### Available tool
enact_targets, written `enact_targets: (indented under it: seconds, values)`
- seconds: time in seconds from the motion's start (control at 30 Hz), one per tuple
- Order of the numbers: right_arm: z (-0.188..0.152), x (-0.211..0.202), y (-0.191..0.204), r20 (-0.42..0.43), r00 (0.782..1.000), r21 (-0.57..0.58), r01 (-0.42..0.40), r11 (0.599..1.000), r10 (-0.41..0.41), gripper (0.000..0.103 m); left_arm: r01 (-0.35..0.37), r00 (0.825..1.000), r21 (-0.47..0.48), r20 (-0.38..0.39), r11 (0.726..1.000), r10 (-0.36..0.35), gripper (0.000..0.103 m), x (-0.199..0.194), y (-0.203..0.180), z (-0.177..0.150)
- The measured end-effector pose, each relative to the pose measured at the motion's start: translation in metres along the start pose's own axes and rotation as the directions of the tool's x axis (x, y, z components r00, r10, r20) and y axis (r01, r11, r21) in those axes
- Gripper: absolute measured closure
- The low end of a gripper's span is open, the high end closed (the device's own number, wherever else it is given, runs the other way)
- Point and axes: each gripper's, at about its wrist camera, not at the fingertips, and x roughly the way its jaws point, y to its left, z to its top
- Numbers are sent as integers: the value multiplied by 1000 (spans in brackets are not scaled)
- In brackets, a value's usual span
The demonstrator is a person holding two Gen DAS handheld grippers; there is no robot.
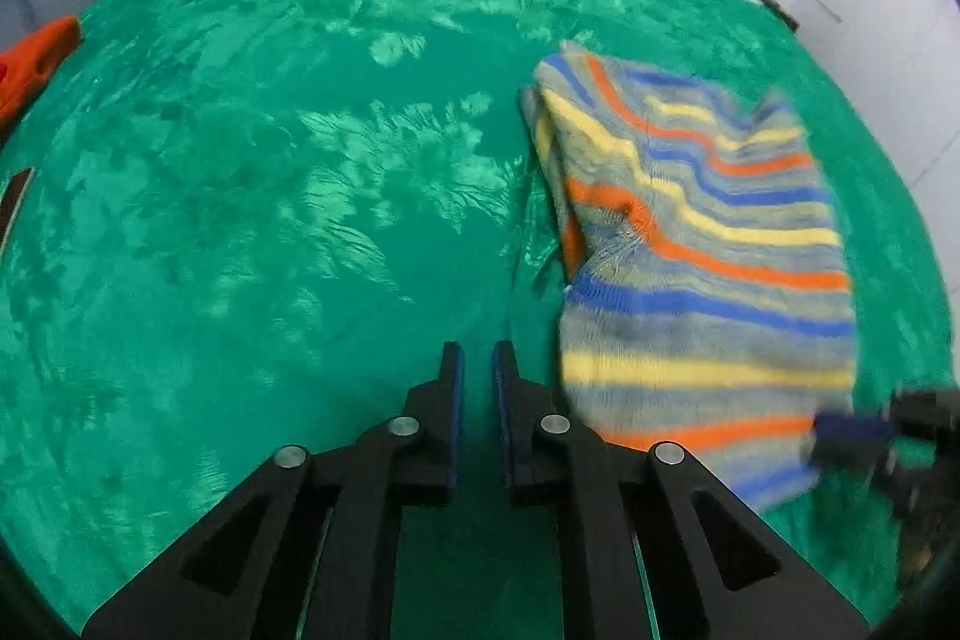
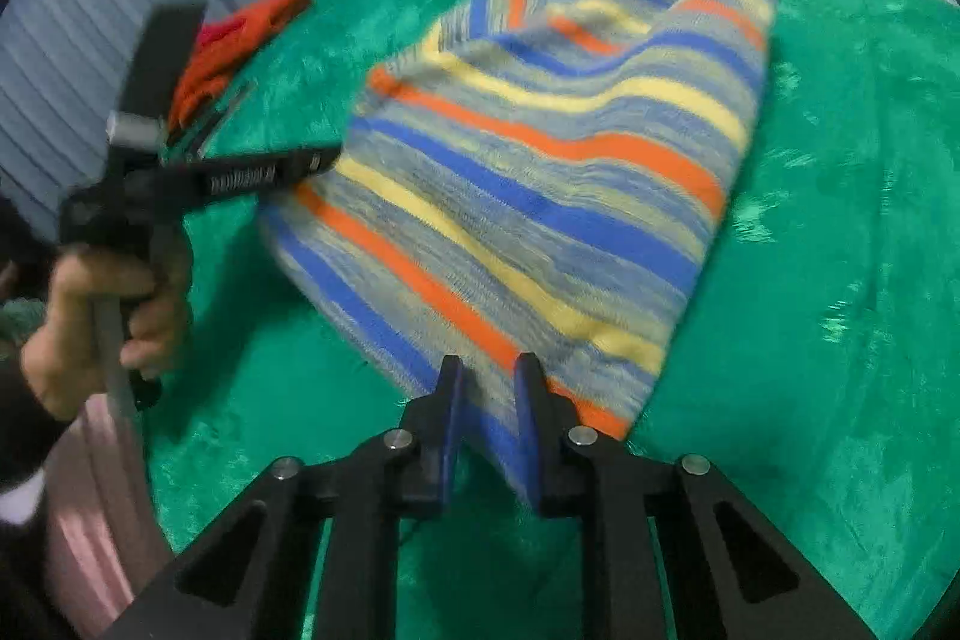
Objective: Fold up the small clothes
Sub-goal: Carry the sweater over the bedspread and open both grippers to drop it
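Straddling the near hem of the soft, limp striped knit, the right hand-held gripper gapes apart; left hand-held gripper parted, empty; best pinched at corners.

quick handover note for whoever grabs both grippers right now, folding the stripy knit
Left gripper: open, empty, over bare green blanket just left of the striped knit garment.
Right gripper: open, jaws astride the garment's near corner, not clamped as far as the blur shows.
Garment: lies rumpled on the blanket, one part lapped over itself with a far corner raised; views are motion-blurred.
Orange cloth sits at the blanket's left edge, untouched.
Done: at most a rough first fold.
Left: grip the near edge, flatten, finish folding, then probably the orange piece.
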Motion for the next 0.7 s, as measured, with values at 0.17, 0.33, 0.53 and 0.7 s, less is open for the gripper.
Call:
enact_targets:
  seconds: [0.17,0.33,0.53,0.7]
  values:
    - [48,-46,-24,138,990,24,11,1000,-14,85,144,983,76,103,987,-151,63,-25,-18,38]
    - [114,-22,-63,147,987,49,59,997,-66,85,100,994,187,34,977,-108,82,41,-57,77]
    - [134,30,-117,97,985,179,126,976,-145,88,41,999,83,29,996,-43,68,68,-27,89]
    - [106,-22,-87,195,967,166,133,977,-165,86,107,991,50,80,993,-110,62,14,-7,60]
